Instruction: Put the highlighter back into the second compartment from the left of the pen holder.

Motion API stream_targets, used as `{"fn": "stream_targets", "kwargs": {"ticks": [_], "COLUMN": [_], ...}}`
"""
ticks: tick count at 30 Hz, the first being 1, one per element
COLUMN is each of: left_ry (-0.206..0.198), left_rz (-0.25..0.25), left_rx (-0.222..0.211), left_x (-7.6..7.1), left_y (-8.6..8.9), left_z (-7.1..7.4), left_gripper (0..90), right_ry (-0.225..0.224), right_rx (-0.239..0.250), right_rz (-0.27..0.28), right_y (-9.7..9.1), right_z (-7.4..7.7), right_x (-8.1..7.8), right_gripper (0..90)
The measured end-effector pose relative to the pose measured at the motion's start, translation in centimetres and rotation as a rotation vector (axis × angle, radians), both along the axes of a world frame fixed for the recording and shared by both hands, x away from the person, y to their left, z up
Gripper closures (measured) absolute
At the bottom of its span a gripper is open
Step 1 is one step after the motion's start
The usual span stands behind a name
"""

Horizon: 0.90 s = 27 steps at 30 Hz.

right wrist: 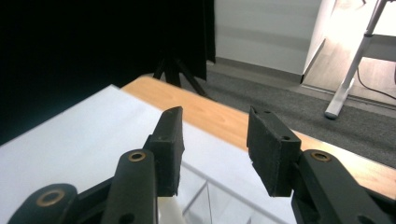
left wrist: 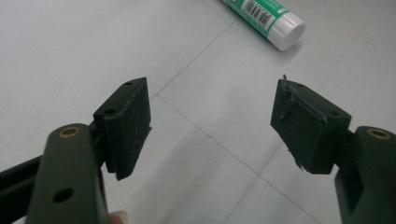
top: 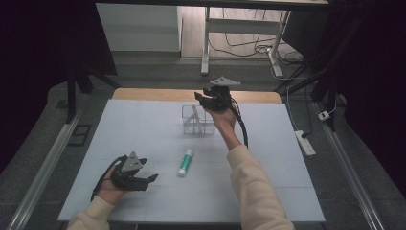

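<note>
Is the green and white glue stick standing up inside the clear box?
No, the glue stick lies flat on the white table, nearer the person than the clear box and apart from it.

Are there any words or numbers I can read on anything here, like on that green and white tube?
No text can be read.
Glue stick: a barcode and tiny print on its green label, too small and blurred to read.
Clear box: no lettering seen.
Left gripper and right gripper: no markings.

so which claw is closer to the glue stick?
Left. The left claw sits just left of the glue stick; the right claw hovers farther off, over the clear box.
</note>
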<state>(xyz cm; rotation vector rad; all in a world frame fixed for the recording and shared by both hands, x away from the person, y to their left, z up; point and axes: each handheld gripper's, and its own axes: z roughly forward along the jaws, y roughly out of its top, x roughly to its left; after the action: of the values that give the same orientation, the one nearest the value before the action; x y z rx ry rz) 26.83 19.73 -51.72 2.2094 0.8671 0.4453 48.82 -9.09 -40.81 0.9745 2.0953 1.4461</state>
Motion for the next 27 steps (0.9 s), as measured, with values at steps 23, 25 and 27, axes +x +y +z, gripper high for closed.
{"fn": "stream_targets", "kwargs": {"ticks": [23,25,27], "left_ry": [0.002,0.001,0.001], "left_rz": [0.017,0.019,0.021], "left_rx": [-0.005,-0.004,-0.005], "left_x": [0.1,0.1,0.1], "left_y": [0.0,0.0,0.1], "left_z": [0.1,0.1,0.1], "left_gripper": [28.4,28.5,28.5], "right_ry": [0.042,0.048,0.052], "right_rx": [-0.053,-0.056,-0.067], "right_rz": [0.091,0.099,0.107], "right_y": [-5.8,-6.4,-7.0], "right_z": [-1.5,-1.7,-1.8], "right_x": [-5.6,-6.2,-6.8], "right_gripper": [55.0,54.7,54.5]}}
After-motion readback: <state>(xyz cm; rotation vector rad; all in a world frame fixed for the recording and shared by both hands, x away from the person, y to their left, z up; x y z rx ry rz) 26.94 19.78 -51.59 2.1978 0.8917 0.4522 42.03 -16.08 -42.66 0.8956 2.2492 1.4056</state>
